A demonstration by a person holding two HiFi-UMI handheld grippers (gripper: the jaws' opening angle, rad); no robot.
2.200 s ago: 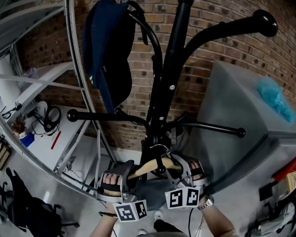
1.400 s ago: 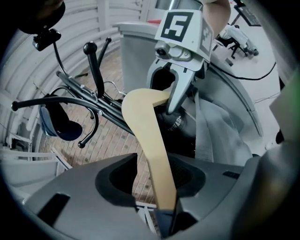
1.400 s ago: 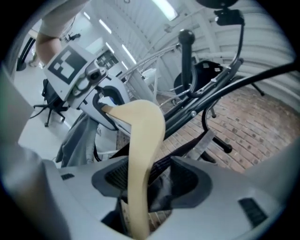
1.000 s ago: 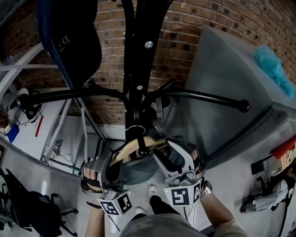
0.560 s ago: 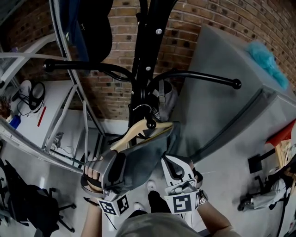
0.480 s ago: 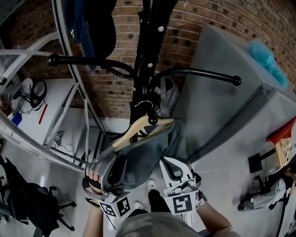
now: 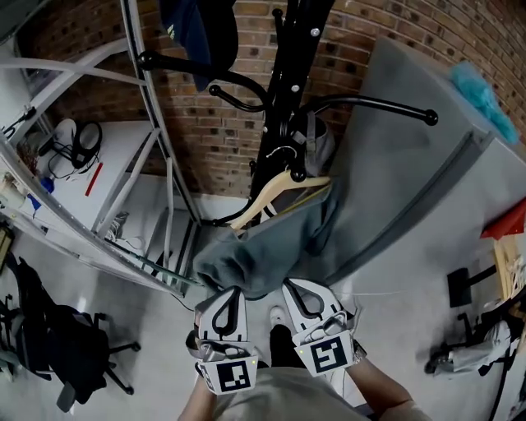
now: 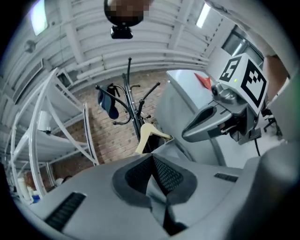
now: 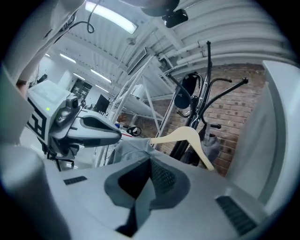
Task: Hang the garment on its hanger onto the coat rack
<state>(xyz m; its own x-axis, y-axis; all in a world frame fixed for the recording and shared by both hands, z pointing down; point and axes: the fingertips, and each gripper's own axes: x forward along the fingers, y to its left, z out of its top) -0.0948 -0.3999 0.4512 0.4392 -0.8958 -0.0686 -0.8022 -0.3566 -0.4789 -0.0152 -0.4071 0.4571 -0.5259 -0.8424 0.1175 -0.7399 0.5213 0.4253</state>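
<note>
Fingers (image 8: 164,176) closed, empty: left gripper (image 7: 231,294), right gripper (image 7: 292,289). Garment (image 7: 263,255) bunched lopsided on hanger (image 7: 261,203); may slide off.

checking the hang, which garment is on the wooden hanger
The grey garment low on the coat rack; the dark blue garment hangs higher up the rack.

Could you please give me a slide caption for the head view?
With its hanger on the coat rack, the garment is pinched by the left gripper and right gripper.
</note>
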